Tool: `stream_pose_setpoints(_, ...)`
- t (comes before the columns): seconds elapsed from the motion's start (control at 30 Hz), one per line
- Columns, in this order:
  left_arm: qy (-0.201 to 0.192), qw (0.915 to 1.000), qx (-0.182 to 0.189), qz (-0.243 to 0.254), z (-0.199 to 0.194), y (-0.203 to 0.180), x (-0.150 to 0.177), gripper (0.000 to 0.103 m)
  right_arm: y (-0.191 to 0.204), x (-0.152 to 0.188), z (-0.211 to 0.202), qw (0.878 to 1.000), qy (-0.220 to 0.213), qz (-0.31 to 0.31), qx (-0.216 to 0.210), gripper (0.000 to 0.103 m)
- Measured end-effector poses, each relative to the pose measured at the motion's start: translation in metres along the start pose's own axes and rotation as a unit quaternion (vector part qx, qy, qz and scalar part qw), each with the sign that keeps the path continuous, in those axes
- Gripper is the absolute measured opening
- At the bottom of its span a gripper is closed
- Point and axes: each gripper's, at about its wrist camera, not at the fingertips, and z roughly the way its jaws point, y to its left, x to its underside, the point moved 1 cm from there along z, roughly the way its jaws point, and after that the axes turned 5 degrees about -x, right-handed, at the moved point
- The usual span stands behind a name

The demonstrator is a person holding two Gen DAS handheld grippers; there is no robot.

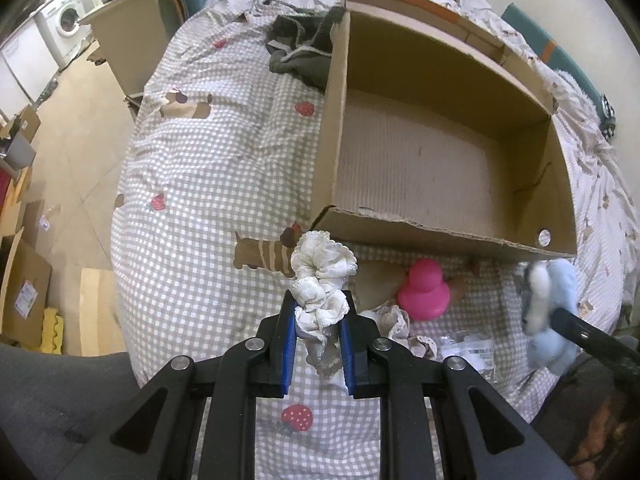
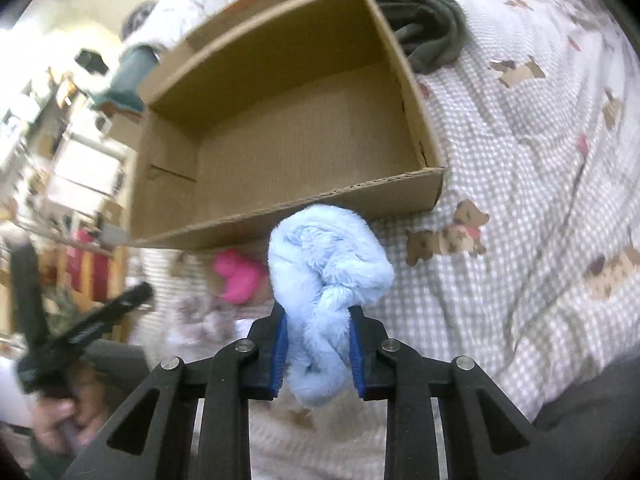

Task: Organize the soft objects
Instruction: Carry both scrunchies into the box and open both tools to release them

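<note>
My left gripper is shut on a white frilly scrunchie and holds it above the checked bedcover, just short of the near wall of an open cardboard box. My right gripper is shut on a fluffy light-blue scrunchie, also before the box's near wall. The blue scrunchie and right gripper show at the right in the left wrist view. A pink rubber duck lies on the bed beside the box. The box's inside looks bare.
A dark green garment lies behind the box's far left corner. Another frilly scrunchie and a clear plastic packet lie on the bed near the duck. Cardboard boxes and a washing machine stand on the floor at left.
</note>
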Motion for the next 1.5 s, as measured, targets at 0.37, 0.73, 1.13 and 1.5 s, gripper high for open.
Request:
stream_pose_setpoints(0.37, -0.066, 0.9977, 0.015, 0.002, -0.058, -0.005, 0.000, 0.017, 0.011, 0.003, -0.074, 0.995, -0.058, -0.026, -0.077, 0.028)
stream_pose_setpoints(0.73, -0.118, 0.9917, 0.028, 0.045, -0.093, -0.033, -0.059, 0.017, 0.036, -0.052, -0.086, 0.988, -0.101, -0.032, -0.110, 0.028)
stream_pose_setpoints(1.13, -0.090, 0.9918, 0.037, 0.083, -0.034, -0.067, -0.097, 0.017, 0.034, -0.091, -0.034, 0.989, -0.097, -0.041, -0.101, 0.028)
stream_pose_setpoints(1.5, -0.088, 0.9909, 0.014, 0.101, 0.023, -0.075, -0.084, 0.017, 0.020, -0.095, 0.004, 0.992, -0.100, -0.041, -0.062, 0.028)
